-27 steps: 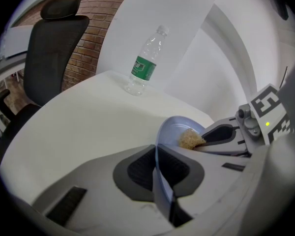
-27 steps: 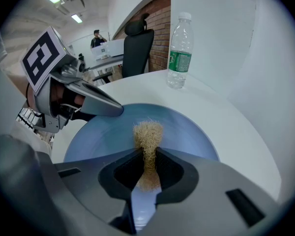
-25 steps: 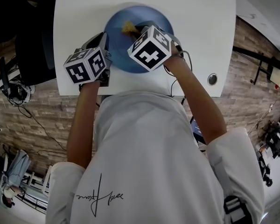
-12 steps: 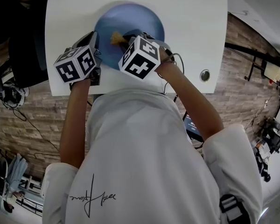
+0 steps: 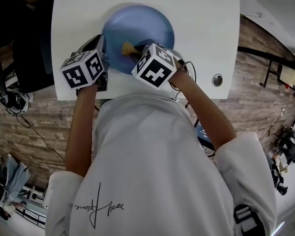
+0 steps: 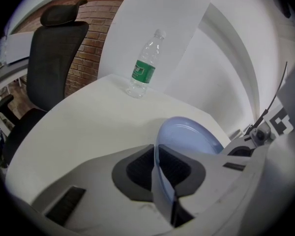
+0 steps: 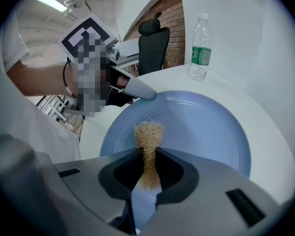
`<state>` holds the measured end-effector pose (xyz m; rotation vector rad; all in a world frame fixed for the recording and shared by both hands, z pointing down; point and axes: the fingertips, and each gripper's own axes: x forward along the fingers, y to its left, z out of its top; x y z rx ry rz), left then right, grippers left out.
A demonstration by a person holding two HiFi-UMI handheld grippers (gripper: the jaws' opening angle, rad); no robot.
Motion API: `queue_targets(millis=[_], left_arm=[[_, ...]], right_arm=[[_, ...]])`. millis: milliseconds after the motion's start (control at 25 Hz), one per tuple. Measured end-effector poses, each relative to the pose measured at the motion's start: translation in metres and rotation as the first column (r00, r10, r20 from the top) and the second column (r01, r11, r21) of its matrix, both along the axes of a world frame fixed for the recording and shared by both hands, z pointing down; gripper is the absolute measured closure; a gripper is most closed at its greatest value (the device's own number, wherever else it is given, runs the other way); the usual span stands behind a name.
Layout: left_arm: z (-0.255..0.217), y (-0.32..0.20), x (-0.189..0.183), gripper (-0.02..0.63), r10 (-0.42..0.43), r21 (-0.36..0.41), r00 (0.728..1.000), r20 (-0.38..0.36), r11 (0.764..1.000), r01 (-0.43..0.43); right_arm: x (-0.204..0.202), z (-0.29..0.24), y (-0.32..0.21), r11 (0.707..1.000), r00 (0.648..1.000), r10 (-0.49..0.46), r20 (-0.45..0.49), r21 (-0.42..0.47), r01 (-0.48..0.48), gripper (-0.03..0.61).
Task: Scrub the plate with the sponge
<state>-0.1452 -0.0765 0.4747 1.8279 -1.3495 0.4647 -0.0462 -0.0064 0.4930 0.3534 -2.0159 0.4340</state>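
With my left gripper's (image 6: 157,170) jaws opening around the plate (image 5: 137,26) rim, my right gripper (image 7: 147,175), jaws clamping the sponge (image 7: 148,134), could skid it away.

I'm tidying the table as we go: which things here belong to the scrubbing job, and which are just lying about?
In the job: plate, sponge.
Lying about: bottle, chair.

plate (image 5: 137,26): blue | sponge (image 7: 148,134): tan | bottle label (image 6: 143,72): green | table (image 5: 204,14): white
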Motion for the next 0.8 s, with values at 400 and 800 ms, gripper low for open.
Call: queue_targets(millis=[400, 800], left_arm=[[-0.019, 0.010, -0.001, 0.569, -0.036, 0.034, 0.999, -0.035, 0.999, 0.037], [-0.053, 0.028, 0.010, 0.569, -0.014, 0.101, 0.999, -0.030, 0.995, 0.017]], right_arm=[[0.008, -0.013, 0.011, 0.999, 0.999, 0.024, 0.043, -0.039, -0.022, 0.531], [0.022, -0.044, 0.011, 0.998, 0.996, 0.040, 0.085, 0.043, -0.043, 0.531]])
